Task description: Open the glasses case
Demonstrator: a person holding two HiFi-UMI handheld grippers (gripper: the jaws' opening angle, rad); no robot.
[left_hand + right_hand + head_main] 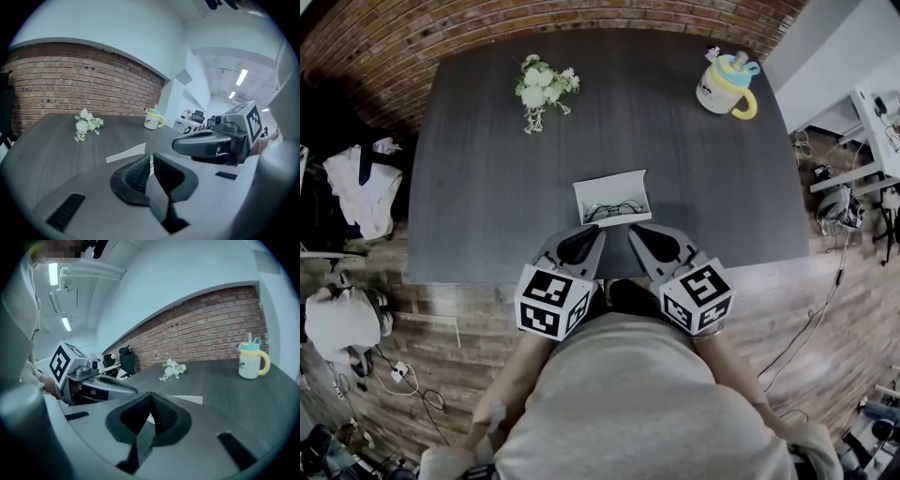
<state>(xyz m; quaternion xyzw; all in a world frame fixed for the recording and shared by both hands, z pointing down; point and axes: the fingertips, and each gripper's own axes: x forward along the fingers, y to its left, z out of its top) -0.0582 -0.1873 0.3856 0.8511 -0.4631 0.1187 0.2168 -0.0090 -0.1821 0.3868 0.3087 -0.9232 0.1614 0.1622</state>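
Out on the left, beyond the case and well apart from it, a small bunch of white flowers with green leaves (542,89) lies flat on the dark grey wood-grain table (487,187).

Coming in towards the near edge, here is the left gripper (586,234), grey with black pads and a marker cube at its back. Its jaws are pressed together with nothing between them, and its tip sits just short of the case's near left corner, not touching it.

Now the centrepiece: the white rectangular glasses case (614,200) lies in the middle of the table, close to the near edge. Its lid is up, standing along the far side. Inside, on the white lining, rests a pair of thin dark-framed glasses (612,208).

Just to the right, the right gripper (639,232) mirrors its partner. Its jaws are closed tight and empty, its tip just short of the case's near right corner. The two grippers angle in towards each other.

Far right, well beyond the case near the table's back corner, stands a white cup with a yellow handle and a pale blue lid (725,86). The lid is on, so what is inside cannot be seen.
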